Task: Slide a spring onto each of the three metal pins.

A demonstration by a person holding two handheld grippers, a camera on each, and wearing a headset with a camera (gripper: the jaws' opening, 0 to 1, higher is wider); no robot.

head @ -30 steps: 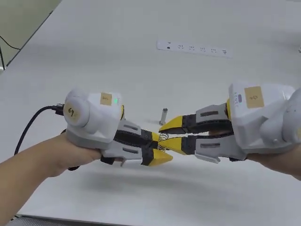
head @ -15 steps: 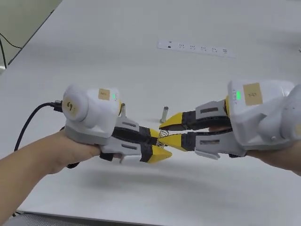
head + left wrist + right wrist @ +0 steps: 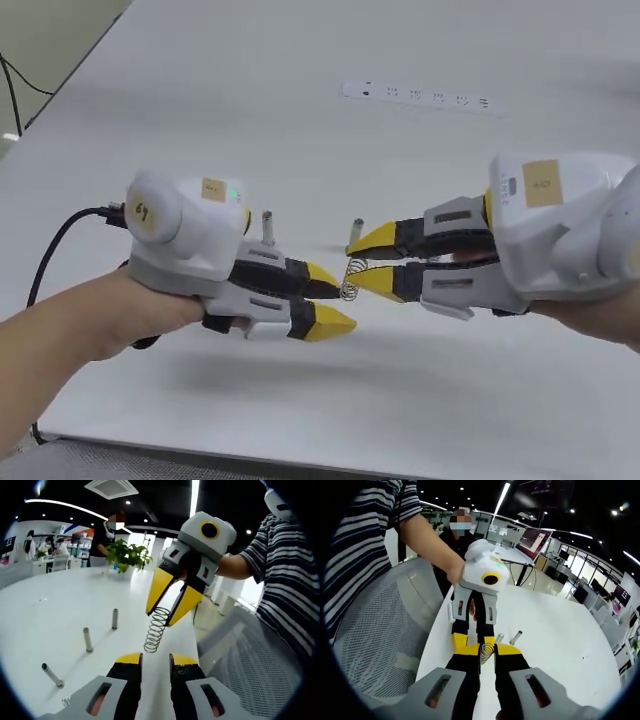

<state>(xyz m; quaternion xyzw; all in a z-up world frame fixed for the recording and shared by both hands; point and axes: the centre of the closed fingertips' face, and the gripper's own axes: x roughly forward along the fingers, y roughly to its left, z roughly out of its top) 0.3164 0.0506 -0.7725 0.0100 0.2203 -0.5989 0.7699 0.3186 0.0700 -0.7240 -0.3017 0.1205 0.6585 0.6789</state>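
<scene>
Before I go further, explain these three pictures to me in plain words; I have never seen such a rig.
There is no robot here: a person holds a two-jawed tool in each hand. The head view looks down from a headset. The two round pictures come from cameras riding on each tool. The right tool pinches a spring by one end. The left tool is open and holds nothing. Three metal pins stand upright on the white table, with no springs on them. A power strip lies farther back.
</scene>
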